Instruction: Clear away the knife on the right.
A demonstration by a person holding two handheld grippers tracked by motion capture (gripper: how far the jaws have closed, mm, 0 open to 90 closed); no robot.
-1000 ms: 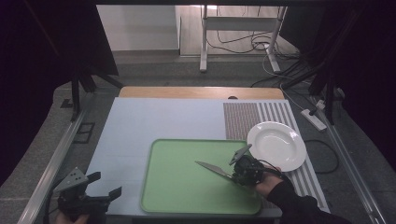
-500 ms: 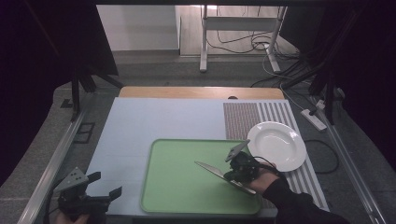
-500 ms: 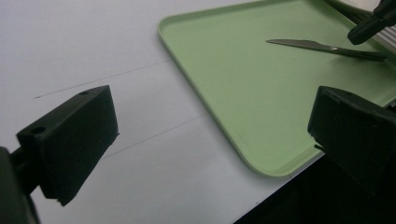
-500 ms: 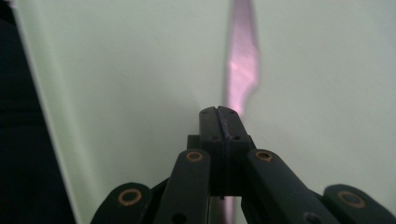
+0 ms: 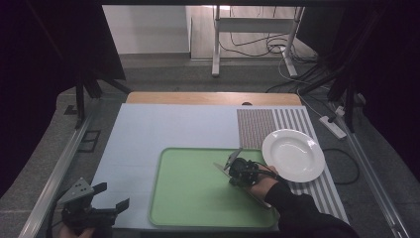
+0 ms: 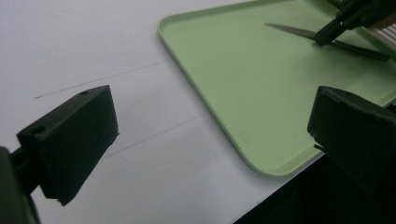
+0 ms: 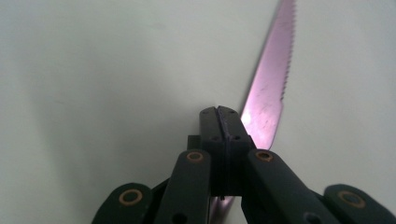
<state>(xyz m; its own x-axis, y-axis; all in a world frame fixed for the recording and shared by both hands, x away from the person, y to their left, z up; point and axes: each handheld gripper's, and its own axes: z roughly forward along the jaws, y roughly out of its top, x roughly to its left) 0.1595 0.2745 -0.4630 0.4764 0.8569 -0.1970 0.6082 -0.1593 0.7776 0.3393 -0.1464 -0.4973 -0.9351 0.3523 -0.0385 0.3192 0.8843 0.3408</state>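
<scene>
The pale blue rectangular table mat [image 5: 168, 134] covers most of the table. On its near half, toward 5 o'clock, lies the light green rectangular plastic tray [image 5: 198, 198]. Just outside the tray, at its 2 o'clock corner, the round white ceramic plate [image 5: 293, 154] rests on a striped cloth [image 5: 297, 121] and has nothing on it.

The right gripper [image 5: 236, 167] is over the right part of the tray. Its jaws have just been closing, and in the right gripper view they now stand pressed together around the serrated metal knife [image 7: 268, 88], which passes between them. The gripper [image 7: 224, 122] holds it near the place where blade meets handle. In the high view the knife [image 5: 222, 167] has its long axis running from about 10 o'clock, where the tip is, to about 4 o'clock, where the handle goes under the person's hand. It seems to lie low over the tray, though I cannot tell whether it touches it.

The plate lies at about 2 o'clock from this gripper, near but apart, so I judge that the knife must travel across its own axis to reach the plate. The right hand is much nearer.

The left gripper [image 5: 101, 201] hovers at the mat's 7 o'clock corner, well apart from the knife, with its jaws wide open and nothing between them.
</scene>
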